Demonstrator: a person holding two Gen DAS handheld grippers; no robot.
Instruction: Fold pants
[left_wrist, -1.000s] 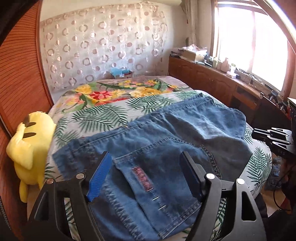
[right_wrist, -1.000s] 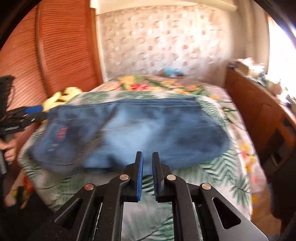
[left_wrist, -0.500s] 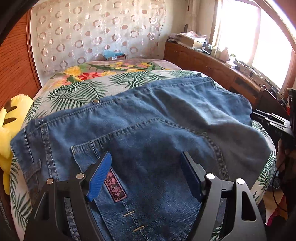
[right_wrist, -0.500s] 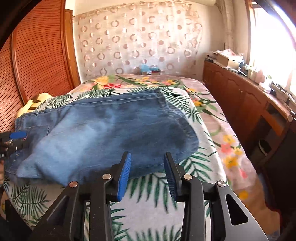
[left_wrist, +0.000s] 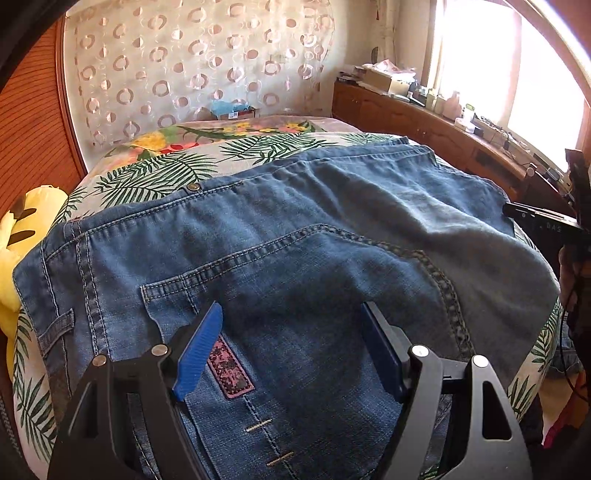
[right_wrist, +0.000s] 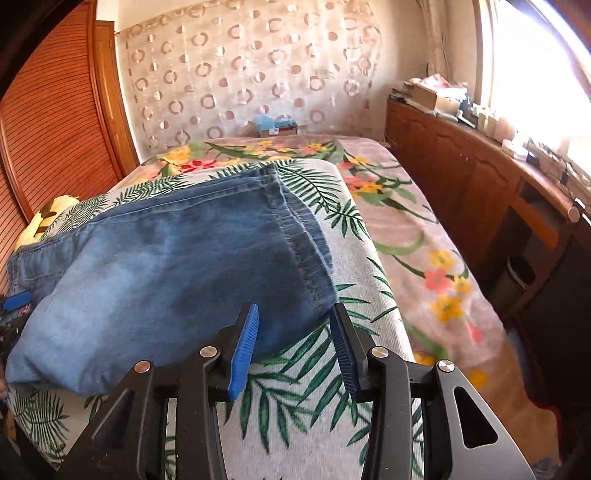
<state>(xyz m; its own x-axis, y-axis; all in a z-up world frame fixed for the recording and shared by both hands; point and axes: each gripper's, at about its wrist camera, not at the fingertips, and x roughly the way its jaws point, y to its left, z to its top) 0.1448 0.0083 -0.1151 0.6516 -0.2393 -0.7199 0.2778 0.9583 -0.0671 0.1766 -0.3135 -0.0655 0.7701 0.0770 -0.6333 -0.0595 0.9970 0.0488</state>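
Blue denim pants (left_wrist: 295, 236) lie folded lengthwise across the bed, waistband at the left, leg hems at the right. My left gripper (left_wrist: 291, 325) is open and empty just above the back pocket with its red label (left_wrist: 229, 369). In the right wrist view the pants (right_wrist: 177, 258) end in stitched hems (right_wrist: 306, 251). My right gripper (right_wrist: 295, 325) is open and empty, over the near hem corner. The right gripper also shows at the far right of the left wrist view (left_wrist: 539, 218).
The bed has a leaf and flower print cover (right_wrist: 369, 206). A yellow plush toy (left_wrist: 14, 236) sits at the bed's left edge by the wooden slatted wall. A wooden cabinet with clutter (right_wrist: 480, 155) runs along the right under the window.
My right gripper has opened from shut and moved closer to the hem end. My left gripper has moved lower over the back pocket. The pants now lie flatter.
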